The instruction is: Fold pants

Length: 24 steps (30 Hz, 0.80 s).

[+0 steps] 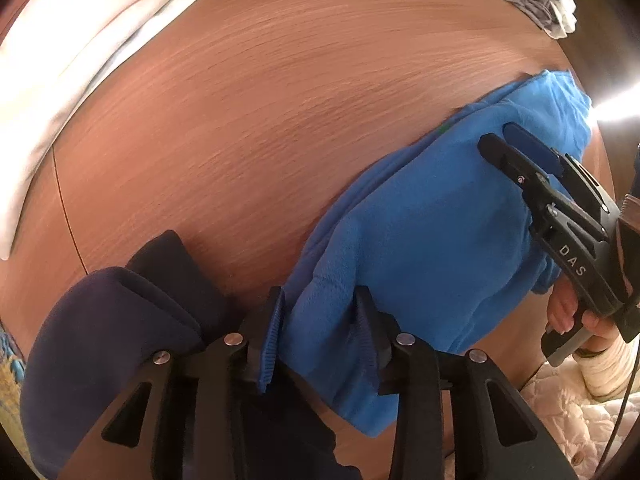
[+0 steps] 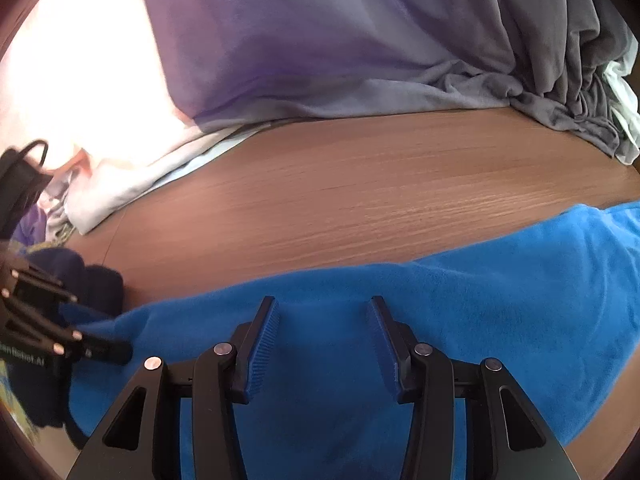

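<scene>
Bright blue fleece pants (image 1: 420,232) lie bunched on the wooden table (image 1: 260,100). My left gripper (image 1: 320,312) is open, its fingers straddling the near end of the pants, with blue cloth between them. My right gripper (image 1: 500,142) shows in the left wrist view over the far part of the pants, jaws apart. In the right wrist view the right gripper (image 2: 322,320) is open just above the blue pants (image 2: 460,304). The left gripper (image 2: 108,350) shows there at the left edge, at the pants' end.
A folded dark navy garment (image 1: 112,320) lies left of my left gripper. White cloth (image 1: 48,92) and a purple-grey cloth (image 2: 320,40) lie along the table's far side, with a crumpled grey pile (image 2: 572,92) at the far right. A quilted white surface (image 1: 580,412) lies below the table edge.
</scene>
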Motion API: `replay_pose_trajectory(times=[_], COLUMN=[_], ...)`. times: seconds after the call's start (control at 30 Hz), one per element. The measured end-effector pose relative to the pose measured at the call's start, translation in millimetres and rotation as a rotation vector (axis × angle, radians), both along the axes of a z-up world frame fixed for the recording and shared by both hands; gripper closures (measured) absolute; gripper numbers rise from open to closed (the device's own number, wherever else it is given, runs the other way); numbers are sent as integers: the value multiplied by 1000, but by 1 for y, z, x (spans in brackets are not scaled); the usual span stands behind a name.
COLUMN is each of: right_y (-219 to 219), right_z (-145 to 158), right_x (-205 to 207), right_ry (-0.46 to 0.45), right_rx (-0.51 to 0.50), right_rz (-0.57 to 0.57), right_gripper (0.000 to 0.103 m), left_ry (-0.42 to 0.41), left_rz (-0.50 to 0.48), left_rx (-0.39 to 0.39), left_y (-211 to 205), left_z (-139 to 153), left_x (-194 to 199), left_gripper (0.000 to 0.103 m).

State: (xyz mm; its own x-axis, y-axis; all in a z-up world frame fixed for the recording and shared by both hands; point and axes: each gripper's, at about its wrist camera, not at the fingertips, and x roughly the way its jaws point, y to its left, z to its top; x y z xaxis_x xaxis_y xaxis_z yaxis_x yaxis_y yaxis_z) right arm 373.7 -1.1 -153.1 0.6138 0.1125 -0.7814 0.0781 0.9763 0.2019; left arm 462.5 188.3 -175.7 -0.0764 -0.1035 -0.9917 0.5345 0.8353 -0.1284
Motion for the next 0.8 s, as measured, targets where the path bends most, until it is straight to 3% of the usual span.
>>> replay_pose_trajectory(times=[0.2, 0.3, 0.4, 0.5, 0.63, 0.8], right_y=[-7, -12, -22, -33, -42, -52], right_z=[6, 23, 50, 78, 95, 84], right_x=[4, -8, -33, -66, -87, -119], right_ry=[5, -52, -148, -247, -253, -212], right_rx=[32, 22, -19, -81, -132, -85], right_rz=[11, -4, -51, -125, -191, -180], right_gripper=[57, 55, 38, 35, 34, 34], left_ry=[-85, -171, -291, -393, -444, -434], left_rz=[-30, -35, -55, -51, -32, -76], left_rx=[48, 0, -57, -49, -47, -94], left_y=[-24, -26, -29, -34, -34, -28], left_z=[3, 25, 58, 80, 89, 66], left_x=[-12, -23, -39, -58, -83, -109], left_gripper=[59, 53, 40, 36, 35, 35])
